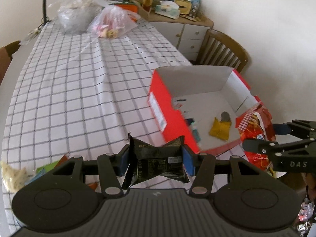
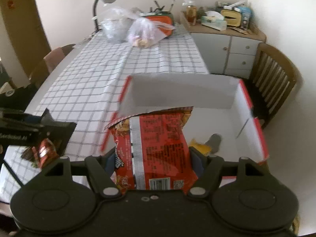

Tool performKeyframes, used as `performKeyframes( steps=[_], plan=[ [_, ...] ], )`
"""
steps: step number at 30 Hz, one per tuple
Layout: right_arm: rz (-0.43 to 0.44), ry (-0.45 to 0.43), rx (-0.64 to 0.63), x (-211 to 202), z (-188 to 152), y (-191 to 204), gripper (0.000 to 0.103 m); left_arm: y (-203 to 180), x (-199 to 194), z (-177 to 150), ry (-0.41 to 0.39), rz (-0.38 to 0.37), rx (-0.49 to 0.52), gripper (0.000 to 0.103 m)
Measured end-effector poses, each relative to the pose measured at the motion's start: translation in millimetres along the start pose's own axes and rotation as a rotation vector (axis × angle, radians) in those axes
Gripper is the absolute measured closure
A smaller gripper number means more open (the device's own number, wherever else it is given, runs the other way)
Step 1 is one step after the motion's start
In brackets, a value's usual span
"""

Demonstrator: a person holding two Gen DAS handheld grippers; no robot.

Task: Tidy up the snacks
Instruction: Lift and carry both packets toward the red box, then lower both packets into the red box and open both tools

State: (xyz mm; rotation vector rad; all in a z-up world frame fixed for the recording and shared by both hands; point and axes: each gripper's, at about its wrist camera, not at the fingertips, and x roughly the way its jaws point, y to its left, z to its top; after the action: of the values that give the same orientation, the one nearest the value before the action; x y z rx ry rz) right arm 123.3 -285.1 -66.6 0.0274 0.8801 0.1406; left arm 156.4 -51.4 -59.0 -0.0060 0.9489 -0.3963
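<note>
My left gripper (image 1: 156, 158) is shut on a small black snack packet (image 1: 158, 162), held above the checked tablecloth just left of the red cardboard box (image 1: 158, 98). My right gripper (image 2: 154, 158) is shut on a large red snack bag (image 2: 156, 148) and holds it over the near edge of the box (image 2: 244, 106). The red bag also shows at the right of the left wrist view (image 1: 254, 130). A yellow packet (image 1: 220, 128) and a small grey item (image 1: 225, 116) lie on the box's white floor. The left gripper with its packet shows at the left in the right wrist view (image 2: 45, 136).
Two clear plastic bags (image 1: 110, 21) of goods and a desk lamp (image 1: 47, 2) stand at the table's far end. Loose snack packets (image 1: 45, 167) lie at the near left. A wooden chair (image 1: 223, 49) stands beyond the box, next to a cluttered white cabinet (image 1: 185, 29).
</note>
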Motion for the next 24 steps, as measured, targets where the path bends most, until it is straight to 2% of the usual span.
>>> performKeyframes(
  steps=[13,18,24],
  plan=[
    [-0.065,0.025,0.012,48.6,40.3,-83.7,0.031,-79.4,62.8,60.3,0.02,0.027,0.054,0.05],
    [-0.049,0.078,-0.046,76.9,45.2,-94.0,0.031,-103.6,97.6,72.9,0.056,0.065,0.091,0.049],
    [-0.024,0.131,-0.119,100.9,38.7,-92.6,0.031,-115.7,133.5,78.6,0.11,0.104,0.097,0.049]
  ],
)
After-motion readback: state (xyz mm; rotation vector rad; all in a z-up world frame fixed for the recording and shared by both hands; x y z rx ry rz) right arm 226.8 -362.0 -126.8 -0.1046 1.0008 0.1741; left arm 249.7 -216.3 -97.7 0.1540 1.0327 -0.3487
